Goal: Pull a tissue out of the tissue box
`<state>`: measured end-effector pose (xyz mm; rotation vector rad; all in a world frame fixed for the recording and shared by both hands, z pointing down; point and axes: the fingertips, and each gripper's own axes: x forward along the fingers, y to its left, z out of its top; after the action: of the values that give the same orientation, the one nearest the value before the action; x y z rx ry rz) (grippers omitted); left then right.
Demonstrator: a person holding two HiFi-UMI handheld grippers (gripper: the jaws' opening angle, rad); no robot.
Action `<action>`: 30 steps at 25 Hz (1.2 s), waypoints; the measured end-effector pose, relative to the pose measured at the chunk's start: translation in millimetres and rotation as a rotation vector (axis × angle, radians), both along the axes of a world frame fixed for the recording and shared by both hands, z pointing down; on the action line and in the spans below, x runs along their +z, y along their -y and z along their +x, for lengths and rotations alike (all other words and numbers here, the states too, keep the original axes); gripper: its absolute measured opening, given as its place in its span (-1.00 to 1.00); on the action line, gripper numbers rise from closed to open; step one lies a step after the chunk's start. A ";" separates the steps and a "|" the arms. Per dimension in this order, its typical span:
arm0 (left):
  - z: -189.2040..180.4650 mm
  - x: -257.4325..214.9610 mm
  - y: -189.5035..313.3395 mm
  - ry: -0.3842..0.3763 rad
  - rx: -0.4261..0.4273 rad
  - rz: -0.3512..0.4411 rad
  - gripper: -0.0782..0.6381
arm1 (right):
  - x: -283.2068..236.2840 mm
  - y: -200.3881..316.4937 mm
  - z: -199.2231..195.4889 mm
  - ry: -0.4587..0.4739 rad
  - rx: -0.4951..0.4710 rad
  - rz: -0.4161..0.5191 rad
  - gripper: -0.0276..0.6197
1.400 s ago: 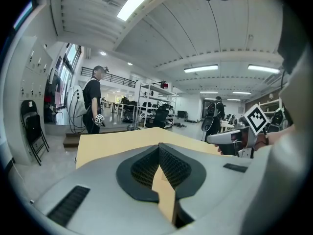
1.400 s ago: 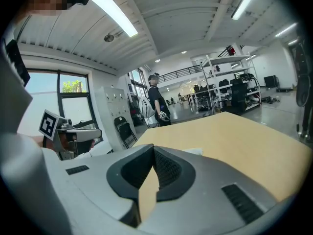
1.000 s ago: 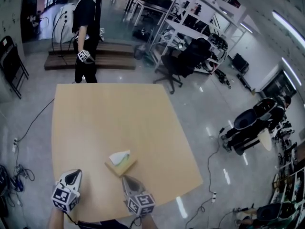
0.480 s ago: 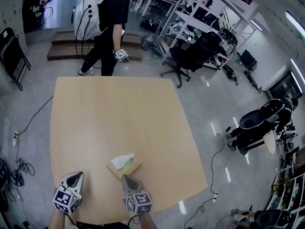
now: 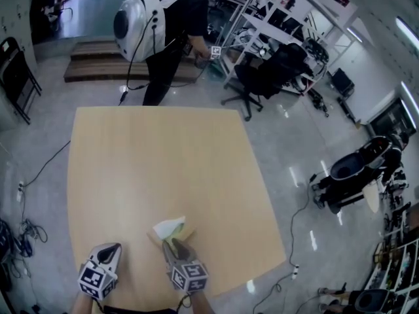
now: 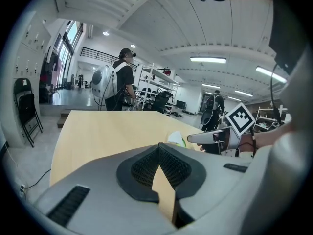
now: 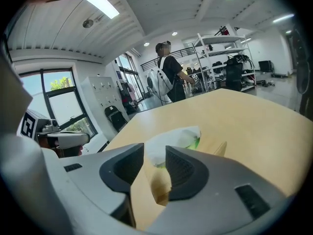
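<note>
The tissue box (image 5: 188, 231) sits near the front edge of the tabletop (image 5: 150, 162), with a white tissue (image 5: 169, 227) standing up out of its slot. The right claw (image 5: 169, 244) is right at the box, its tips just short of the tissue. Its jaws have just been opening and now stand partway apart. In the right gripper view the tissue (image 7: 178, 136) shows through the gap, ahead of the pads rather than between them — nothing is pinched yet. The left claw (image 5: 113, 248) is off to the side, clear of the box, jaws together on nothing.

That is where I'd expect trouble. The box looks light and nothing holds it down, so a pull could drag or lift the whole box instead of freeing a sheet. Closing from this spot may also miss — the pads could shut in front of the tissue, or catch the cardboard rim along with it. A pinch on only the thin top edge might tear the sheet or let it slip out
</note>
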<state>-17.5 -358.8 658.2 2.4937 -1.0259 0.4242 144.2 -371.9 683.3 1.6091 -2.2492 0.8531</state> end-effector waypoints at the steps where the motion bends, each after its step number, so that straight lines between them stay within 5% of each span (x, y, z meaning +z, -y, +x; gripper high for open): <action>1: 0.8 0.4 0.3 0.002 -0.002 0.004 -0.76 | 2.6 0.5 0.5 0.004 0.003 -0.007 -0.46; 6: -1.4 -0.6 2.6 -0.010 -0.013 0.003 -0.76 | 15.1 3.2 -1.2 0.000 -0.008 -0.052 -0.18; 19: -10.7 -3.8 18.1 0.020 -0.037 -0.014 -0.76 | 30.7 21.3 -5.5 -0.087 -0.045 -0.117 -0.18; 23: -11.9 -1.9 18.3 -0.006 -0.051 0.004 -0.76 | 27.5 21.1 -5.6 -0.101 -0.058 -0.119 -0.22; 30: -17.8 1.1 15.5 0.001 -0.061 -0.003 -0.76 | 32.0 21.7 0.9 -0.140 -0.019 -0.119 -0.59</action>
<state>-35.4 -374.3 659.3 2.4527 -1.0975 0.4088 145.1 -393.6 715.3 1.5422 -2.0745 0.8256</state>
